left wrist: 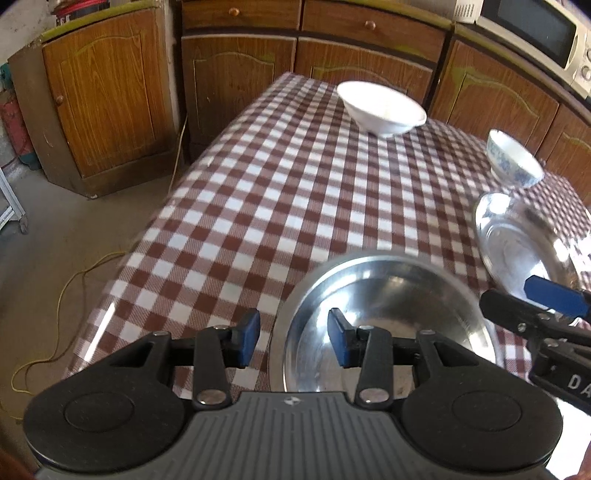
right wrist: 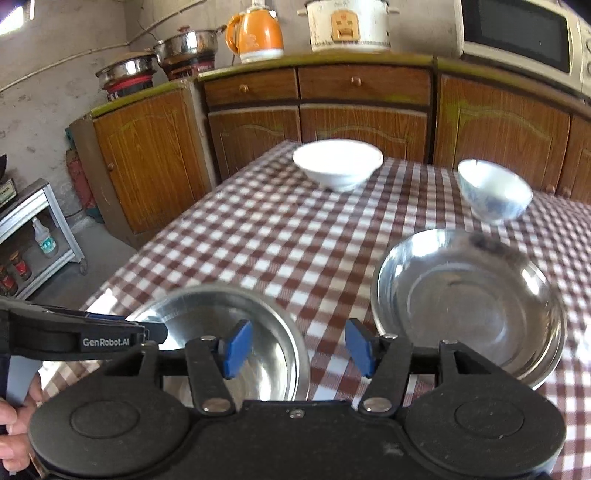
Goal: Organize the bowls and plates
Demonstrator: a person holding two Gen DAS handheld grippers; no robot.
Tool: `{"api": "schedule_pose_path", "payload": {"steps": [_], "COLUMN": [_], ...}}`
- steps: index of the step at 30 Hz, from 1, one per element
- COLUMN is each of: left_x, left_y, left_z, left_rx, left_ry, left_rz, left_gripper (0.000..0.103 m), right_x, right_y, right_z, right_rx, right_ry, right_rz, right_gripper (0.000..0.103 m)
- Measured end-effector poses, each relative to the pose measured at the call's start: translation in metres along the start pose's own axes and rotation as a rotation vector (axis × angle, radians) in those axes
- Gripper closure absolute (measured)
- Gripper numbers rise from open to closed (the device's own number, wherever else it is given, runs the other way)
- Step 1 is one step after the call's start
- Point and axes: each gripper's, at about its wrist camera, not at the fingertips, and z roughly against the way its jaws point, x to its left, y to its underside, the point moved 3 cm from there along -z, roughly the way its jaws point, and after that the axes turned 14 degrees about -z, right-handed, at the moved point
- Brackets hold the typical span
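Note:
On the checked tablecloth [left wrist: 240,206] stand a near steel plate [left wrist: 388,317], a second steel plate [left wrist: 517,236] to its right, a white bowl [left wrist: 382,107] at the far end and a blue-patterned bowl [left wrist: 513,158] at the far right. My left gripper [left wrist: 293,338] is open and empty, its jaws on either side of the near plate's left rim. In the right wrist view my right gripper [right wrist: 299,349] is open and empty above the gap between the near plate [right wrist: 229,332] and the second plate [right wrist: 469,306]. The white bowl [right wrist: 338,164] and patterned bowl [right wrist: 493,190] stand beyond.
Wooden cabinets [right wrist: 255,129] line the wall behind the table, with a microwave [right wrist: 517,33], an orange kettle [right wrist: 255,33], a rice cooker [right wrist: 349,24] and pots [right wrist: 184,46] on top. A metal shelf [right wrist: 33,236] stands on the floor at left. A yellow cable [left wrist: 62,295] lies on the floor.

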Motion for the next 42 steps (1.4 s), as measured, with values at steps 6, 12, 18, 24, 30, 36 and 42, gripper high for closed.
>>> {"api": "schedule_pose_path", "payload": {"steps": [6, 12, 18, 24, 30, 36, 42], "left_x": [0.002, 0.005, 0.003, -0.003, -0.007, -0.009, -0.013], "left_y": [-0.014, -0.032, -0.052, -0.068, -0.077, -0.090, -0.107], "left_z": [0.016, 0.028, 0.039, 0.044, 0.041, 0.042, 0.043], "left_rx": [-0.035, -0.073, -0.108, -0.128, -0.121, -0.129, -0.142], "left_ry": [-0.011, -0.036, -0.052, -0.052, -0.023, -0.043, -0.053], "left_rz": [-0.007, -0.032, -0.058, -0.080, -0.090, -0.114, -0.134], "left_gripper": [0.057, 0.053, 0.051, 0.050, 0.050, 0.050, 0.049], "right_x": [0.004, 0.007, 0.008, 0.011, 0.008, 0.006, 0.006], "right_y": [-0.024, -0.041, -0.057, -0.070, -0.085, -0.102, -0.122], "right_z": [0.017, 0.029, 0.036, 0.039, 0.039, 0.037, 0.035], "right_rx": [-0.051, -0.083, -0.106, -0.131, -0.142, -0.151, -0.172], "right_ry": [-0.006, -0.017, -0.017, -0.014, -0.022, -0.025, -0.015], "right_rz": [0.015, 0.022, 0.032, 0.056, 0.041, 0.036, 0.047], "right_gripper": [0.031, 0.027, 0.026, 0.025, 0.024, 0.024, 0.024]}}
